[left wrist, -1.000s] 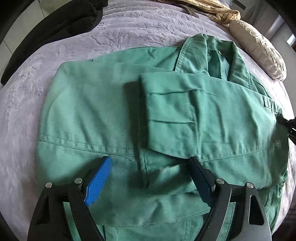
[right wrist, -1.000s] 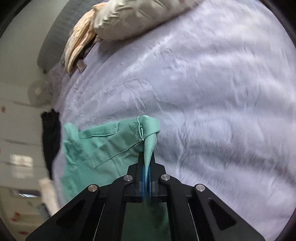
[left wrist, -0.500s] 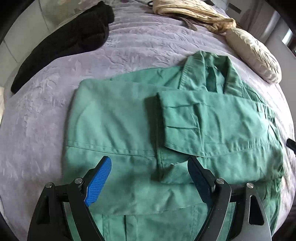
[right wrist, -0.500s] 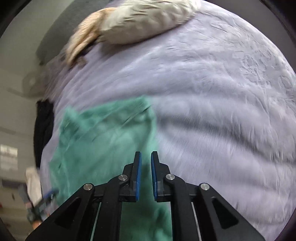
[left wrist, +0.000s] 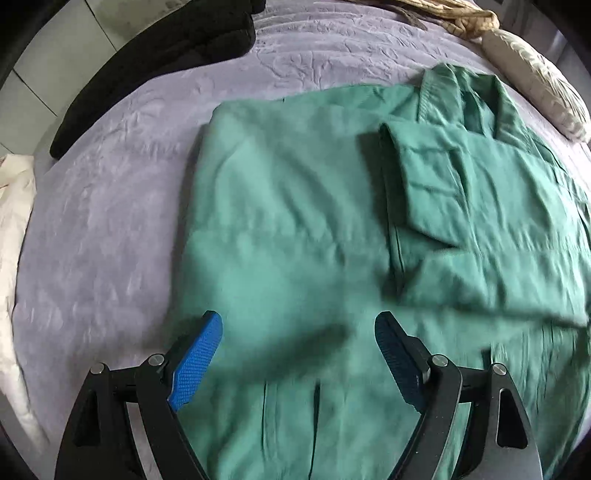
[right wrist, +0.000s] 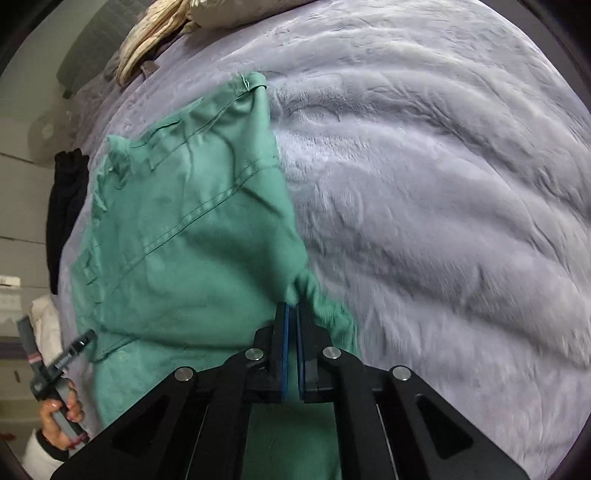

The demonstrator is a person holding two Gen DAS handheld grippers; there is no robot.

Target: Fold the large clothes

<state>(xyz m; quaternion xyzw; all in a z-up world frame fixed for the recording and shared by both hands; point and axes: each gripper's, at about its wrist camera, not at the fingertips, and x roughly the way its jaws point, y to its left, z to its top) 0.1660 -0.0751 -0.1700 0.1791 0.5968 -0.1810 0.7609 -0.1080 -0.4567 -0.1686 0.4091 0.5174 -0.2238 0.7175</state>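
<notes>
Lavender bedspread covers the whole bed, kind of plush and wrinkly, with a green jacket spread across the middle of it. One sleeve is folded in over the chest, cuff end pointing toward the middle, and the collar sits up near the far edge.

Left gripper hovers over the jacket's lower part with its jaws wide open, nothing between the blue pads. Right gripper has its jaws pinched shut on a bunched bit of the jacket's edge, right where the green fabric meets the bedspread, and the cloth pulls up into a little peak at the pads.

Other stuff on the bed: a black garment off along the far left edge, a cream pillow at the far right corner, and a tan knit thing next to it. White fabric hangs at the left edge. From the right camera you can see a hand holding the left gripper's handle.
</notes>
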